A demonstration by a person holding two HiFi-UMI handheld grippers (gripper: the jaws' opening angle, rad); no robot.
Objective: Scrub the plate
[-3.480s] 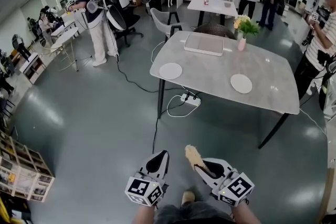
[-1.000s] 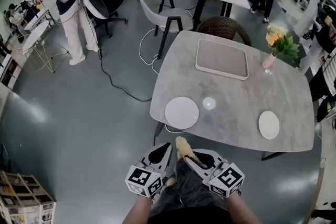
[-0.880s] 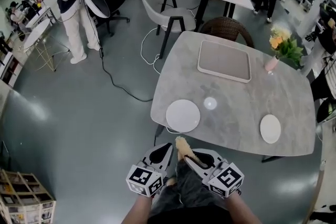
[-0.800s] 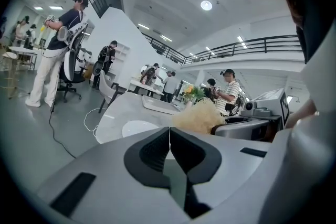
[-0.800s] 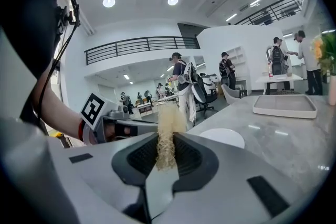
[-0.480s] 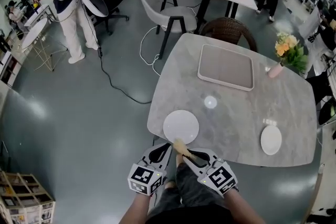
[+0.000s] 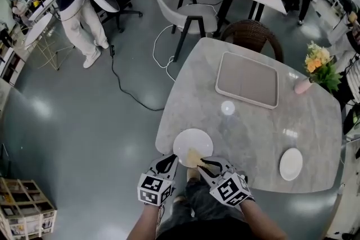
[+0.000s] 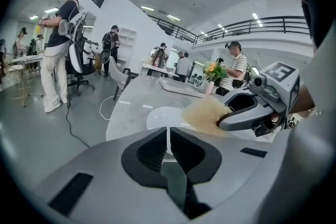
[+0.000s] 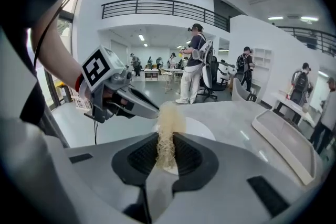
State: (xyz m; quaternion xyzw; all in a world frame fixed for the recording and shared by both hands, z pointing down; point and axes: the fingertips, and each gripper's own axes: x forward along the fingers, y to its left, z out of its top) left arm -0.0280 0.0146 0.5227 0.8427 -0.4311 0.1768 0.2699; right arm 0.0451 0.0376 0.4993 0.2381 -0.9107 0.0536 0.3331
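Grey marbled surface [image 7: 253, 135] carries a round white plate [image 7: 185, 146] near its edge. The right gripper [image 7: 203, 164] clamps a tan fibrous scrubber [image 7: 193, 157] at the plate's rim; the left gripper [image 7: 169, 160] is closed, empty.

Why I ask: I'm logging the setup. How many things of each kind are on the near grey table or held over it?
Plates: 2
Tray: 1
Vase of flowers: 1
Scrubber, held in the right tongs: 1
Total: 5
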